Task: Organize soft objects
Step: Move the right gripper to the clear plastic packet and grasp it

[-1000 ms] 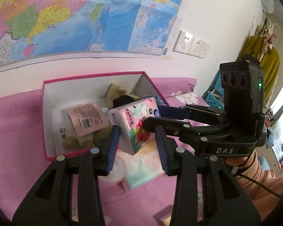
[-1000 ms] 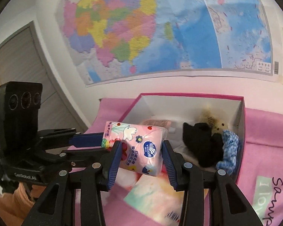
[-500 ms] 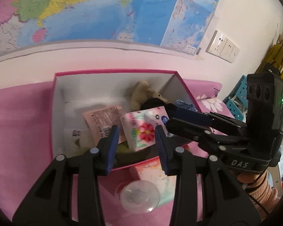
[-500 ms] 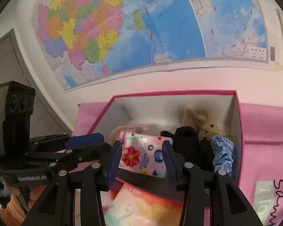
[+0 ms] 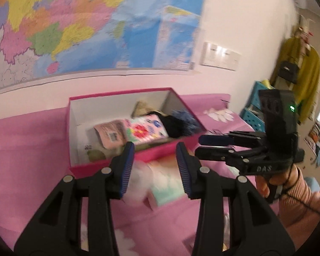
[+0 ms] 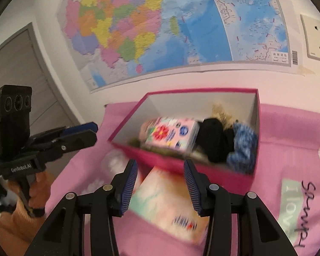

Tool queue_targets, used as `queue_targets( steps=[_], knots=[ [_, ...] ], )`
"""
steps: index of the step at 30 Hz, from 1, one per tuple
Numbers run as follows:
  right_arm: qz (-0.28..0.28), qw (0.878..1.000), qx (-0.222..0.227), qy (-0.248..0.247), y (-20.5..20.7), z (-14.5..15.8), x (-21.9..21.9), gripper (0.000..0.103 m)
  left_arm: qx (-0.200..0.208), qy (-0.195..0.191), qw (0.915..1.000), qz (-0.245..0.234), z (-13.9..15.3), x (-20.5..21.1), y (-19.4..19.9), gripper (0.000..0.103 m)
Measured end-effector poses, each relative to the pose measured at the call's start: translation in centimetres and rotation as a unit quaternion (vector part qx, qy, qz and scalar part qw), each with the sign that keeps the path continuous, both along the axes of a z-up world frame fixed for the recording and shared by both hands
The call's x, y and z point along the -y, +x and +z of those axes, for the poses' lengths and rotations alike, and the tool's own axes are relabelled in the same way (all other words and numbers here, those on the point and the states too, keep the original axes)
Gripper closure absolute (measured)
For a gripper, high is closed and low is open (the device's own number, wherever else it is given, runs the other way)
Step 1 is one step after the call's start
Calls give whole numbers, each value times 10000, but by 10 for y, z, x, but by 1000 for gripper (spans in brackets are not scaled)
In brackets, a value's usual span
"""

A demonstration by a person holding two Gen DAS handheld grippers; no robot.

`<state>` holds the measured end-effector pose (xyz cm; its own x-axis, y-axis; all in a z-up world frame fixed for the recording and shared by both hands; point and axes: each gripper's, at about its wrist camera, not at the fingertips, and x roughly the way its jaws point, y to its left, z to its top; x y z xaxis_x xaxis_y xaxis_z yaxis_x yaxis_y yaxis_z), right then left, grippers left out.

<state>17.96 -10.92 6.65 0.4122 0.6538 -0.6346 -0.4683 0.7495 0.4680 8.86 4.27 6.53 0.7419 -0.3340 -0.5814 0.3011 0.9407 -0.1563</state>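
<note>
A pink flowered tissue pack (image 6: 170, 135) lies inside the pink-rimmed box (image 6: 181, 165), also in the left wrist view (image 5: 145, 131). The box (image 5: 121, 157) also holds a black soft item (image 6: 213, 140), a blue checked cloth (image 6: 243, 147), a tan plush toy (image 6: 221, 112) and a pink packet (image 5: 111, 133). My right gripper (image 6: 160, 188) is open and empty, in front of the box above a pastel tissue pack (image 6: 170, 209). My left gripper (image 5: 154, 168) is open and empty, in front of the box.
The box stands on a pink cloth (image 6: 288, 170) against a wall with a large map (image 6: 160, 21). A round clear lid (image 5: 138, 183) and the pastel pack (image 5: 166, 185) lie in front of the box. Blue crates (image 5: 253, 117) stand at the right.
The right gripper carried the flowered tissue pack over the box, let it go inside and drew back. Both grippers have pulled back from the box.
</note>
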Motion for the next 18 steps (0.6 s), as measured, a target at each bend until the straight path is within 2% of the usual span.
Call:
queue_targets(
  steps=[3, 7, 11, 13, 14, 18],
  knots=[
    [193, 9997, -113, -10, -21, -5, 10, 56, -50, 5, 9994, -343, -8, 13, -23, 57],
    [438, 9979, -395, -277, -56, -20, 22, 55, -425, -85, 9941, -999, -32, 38, -46, 57],
    [405, 9953, -760, -441, -86, -38, 37, 54, -1144, -201, 9778, -1745, -69, 70, -60, 57],
    [353, 9940, -903, -500, -98, -45, 44, 54, -1384, -180, 9719, -1895, -84, 81, -67, 57],
    [312, 9933, -981, -533, -104, -48, 48, 54, -1566, -285, 9660, -2036, -92, 86, -69, 57],
    [252, 9908, -1185, -604, -125, -57, 56, 54, -1838, -411, 9540, -2334, -104, 101, -81, 57]
  ],
)
